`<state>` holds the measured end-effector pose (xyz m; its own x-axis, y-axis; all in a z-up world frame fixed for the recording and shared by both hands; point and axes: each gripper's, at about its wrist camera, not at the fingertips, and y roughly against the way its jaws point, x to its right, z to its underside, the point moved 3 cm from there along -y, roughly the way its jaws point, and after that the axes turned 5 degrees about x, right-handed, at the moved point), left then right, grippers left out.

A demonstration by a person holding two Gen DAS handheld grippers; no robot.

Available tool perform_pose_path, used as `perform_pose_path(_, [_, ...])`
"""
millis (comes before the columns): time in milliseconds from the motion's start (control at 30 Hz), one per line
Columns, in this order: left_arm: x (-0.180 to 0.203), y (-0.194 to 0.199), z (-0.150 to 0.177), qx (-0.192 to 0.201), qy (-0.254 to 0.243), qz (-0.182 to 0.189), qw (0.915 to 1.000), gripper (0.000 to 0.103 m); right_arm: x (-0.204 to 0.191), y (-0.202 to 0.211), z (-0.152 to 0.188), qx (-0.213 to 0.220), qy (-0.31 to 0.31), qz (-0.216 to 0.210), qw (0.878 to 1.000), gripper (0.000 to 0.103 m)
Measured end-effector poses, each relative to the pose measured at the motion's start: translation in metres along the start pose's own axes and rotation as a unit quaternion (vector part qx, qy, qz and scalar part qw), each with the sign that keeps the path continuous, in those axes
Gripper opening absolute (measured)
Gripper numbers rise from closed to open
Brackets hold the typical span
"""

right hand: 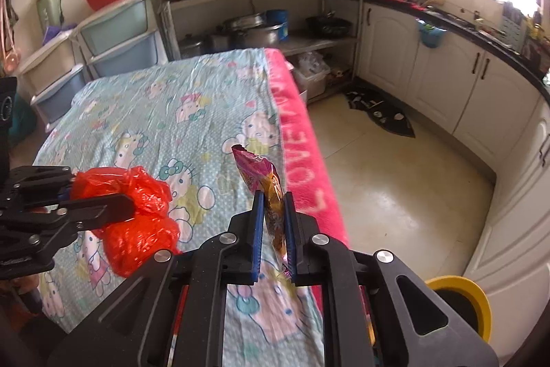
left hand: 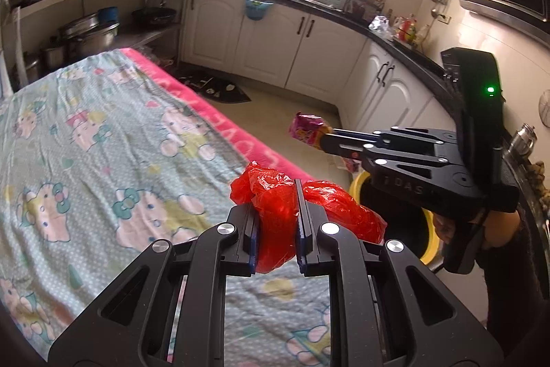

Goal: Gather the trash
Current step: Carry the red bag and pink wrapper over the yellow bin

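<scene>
While pinched, red plastic bag (left hand: 275,212) crumpled, pink wrapper (right hand: 271,195) creased, upright.

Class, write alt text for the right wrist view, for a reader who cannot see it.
The right gripper pinches an upright pink snack wrapper above a cartoon-cat bedspread. At left, the left gripper holds a crumpled red plastic bag; a yellow-rimmed bin stands at lower right.

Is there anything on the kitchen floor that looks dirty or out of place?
Yes. The dark floor mat before the white cabinets lies askew, with pale scraps scattered on it. What the scraps are, I cannot tell.
</scene>
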<state>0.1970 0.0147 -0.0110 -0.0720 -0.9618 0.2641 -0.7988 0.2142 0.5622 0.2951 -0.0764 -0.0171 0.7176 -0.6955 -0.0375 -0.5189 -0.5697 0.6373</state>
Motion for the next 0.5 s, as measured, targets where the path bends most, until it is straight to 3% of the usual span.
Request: perform_pose_path(500, [0.060, -0.006, -0.006, 0.014, -0.034, 0.052, 0.9980, 0.011, 0.039, 0.100, 0.028, 0.065, -0.061, 0.059, 0.994, 0.011])
